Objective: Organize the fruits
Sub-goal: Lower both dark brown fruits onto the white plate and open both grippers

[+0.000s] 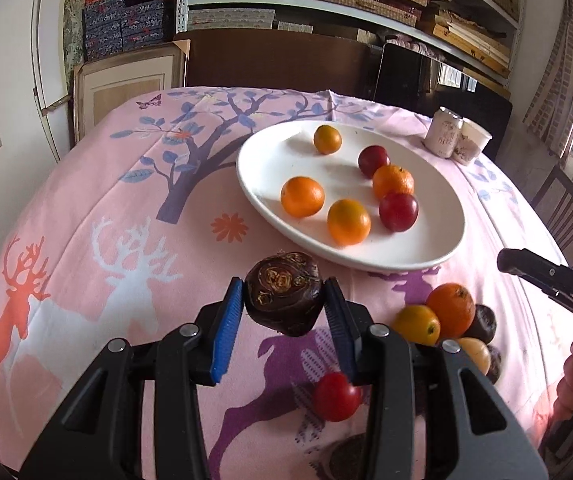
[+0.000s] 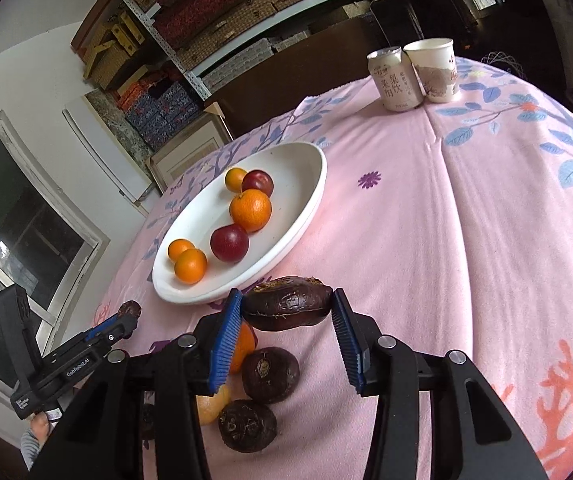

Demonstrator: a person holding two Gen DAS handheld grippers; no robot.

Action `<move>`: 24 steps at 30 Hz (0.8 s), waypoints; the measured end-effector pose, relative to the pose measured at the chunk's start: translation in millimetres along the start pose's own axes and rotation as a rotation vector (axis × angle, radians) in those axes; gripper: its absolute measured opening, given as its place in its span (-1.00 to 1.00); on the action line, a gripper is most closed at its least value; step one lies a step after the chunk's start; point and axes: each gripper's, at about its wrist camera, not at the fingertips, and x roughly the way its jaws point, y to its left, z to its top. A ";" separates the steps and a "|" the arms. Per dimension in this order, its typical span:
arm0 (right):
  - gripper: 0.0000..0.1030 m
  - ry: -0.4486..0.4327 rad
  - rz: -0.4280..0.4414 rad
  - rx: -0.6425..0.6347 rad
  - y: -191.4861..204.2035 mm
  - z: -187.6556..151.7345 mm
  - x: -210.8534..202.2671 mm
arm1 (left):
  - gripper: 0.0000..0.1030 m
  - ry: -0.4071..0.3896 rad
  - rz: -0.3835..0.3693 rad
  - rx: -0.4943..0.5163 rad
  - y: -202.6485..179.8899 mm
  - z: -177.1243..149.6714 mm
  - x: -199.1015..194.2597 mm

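Observation:
A white oval plate (image 1: 270, 152) (image 2: 306, 184) holds several oranges and two red plums. My left gripper (image 1: 284, 304) is shut on a dark brown water chestnut (image 1: 284, 300), held above the cloth just short of the plate's near rim. My right gripper (image 2: 286, 312) is shut on another dark water chestnut (image 2: 286, 308) near the plate's near rim. Loose fruit lies on the cloth: an orange (image 1: 450, 308), a yellow-orange one (image 1: 416, 324), a red plum (image 1: 336, 396), and two dark water chestnuts (image 2: 270, 374) (image 2: 246, 426) under the right gripper.
A pink tablecloth (image 2: 466, 240) with deer and tree prints covers the table. A drink can (image 2: 394, 80) and a paper cup (image 2: 436, 68) stand at the far edge. Shelves with boxes line the wall behind. A wooden chair (image 1: 566, 208) stands at the right.

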 end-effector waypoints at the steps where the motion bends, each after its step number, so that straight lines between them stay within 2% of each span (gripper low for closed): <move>1: -0.11 -0.003 0.008 -0.004 2.6 5.8 0.0 | -0.21 -0.005 0.004 0.005 -2.6 8.0 -0.4; 7: -0.11 -0.001 -0.007 -0.087 34.4 42.3 20.4 | -0.21 -0.039 0.027 0.036 -19.0 61.4 15.8; 12: -0.10 0.023 -0.024 -0.152 52.0 53.6 57.7 | -0.21 -0.001 0.001 -0.011 -15.9 90.5 57.7; 14: -0.06 0.024 -0.040 -0.171 53.7 54.4 68.5 | -0.21 0.027 -0.007 -0.023 -15.0 95.3 74.7; 15: 0.16 0.017 -0.046 -0.174 52.8 54.1 71.0 | -0.21 0.033 -0.010 -0.027 -15.2 96.0 81.0; 16: 0.26 0.008 -0.057 -0.180 51.7 54.2 72.2 | -0.22 0.035 -0.013 -0.030 -15.2 96.2 85.5; 20: 0.28 -0.025 -0.073 -0.194 49.8 56.0 66.5 | -0.20 0.036 -0.026 -0.014 -13.7 93.7 88.0; 24: 0.28 -0.024 -0.061 -0.182 49.1 52.9 59.5 | 0.01 0.003 -0.013 -0.026 -8.3 93.2 72.7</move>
